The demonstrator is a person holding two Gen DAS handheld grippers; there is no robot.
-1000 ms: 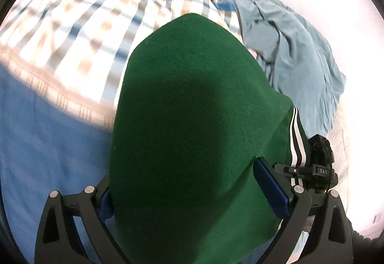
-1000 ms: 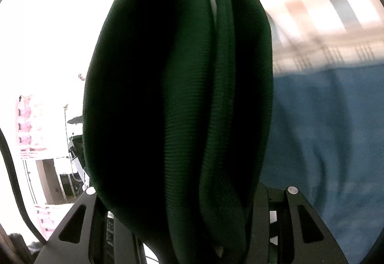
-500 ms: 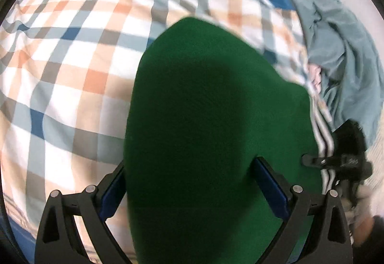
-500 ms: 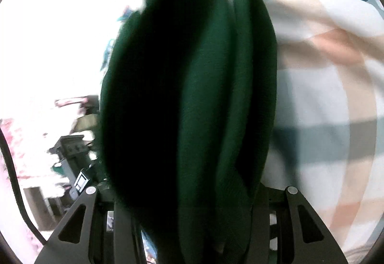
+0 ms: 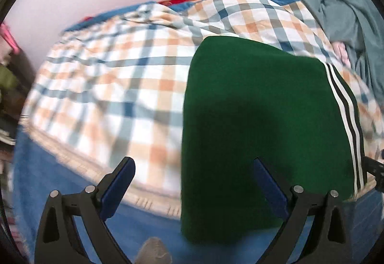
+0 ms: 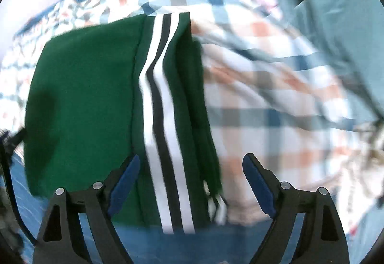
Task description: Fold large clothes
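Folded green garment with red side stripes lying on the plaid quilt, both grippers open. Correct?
Not quite: the stripes on the green garment are white, not red, as the right wrist view shows. It does lie on the plaid quilt, left gripper open, right gripper opening.

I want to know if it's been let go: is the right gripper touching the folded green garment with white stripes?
Apart. The right wrist view shows the right gripper opening, both fingers clear of the folded green garment.

A home bedroom: a bed under a checked quilt (image 5: pixel 124 86), blue sheet (image 5: pixel 48 180) and heaped clothes (image 5: pixel 336 7).
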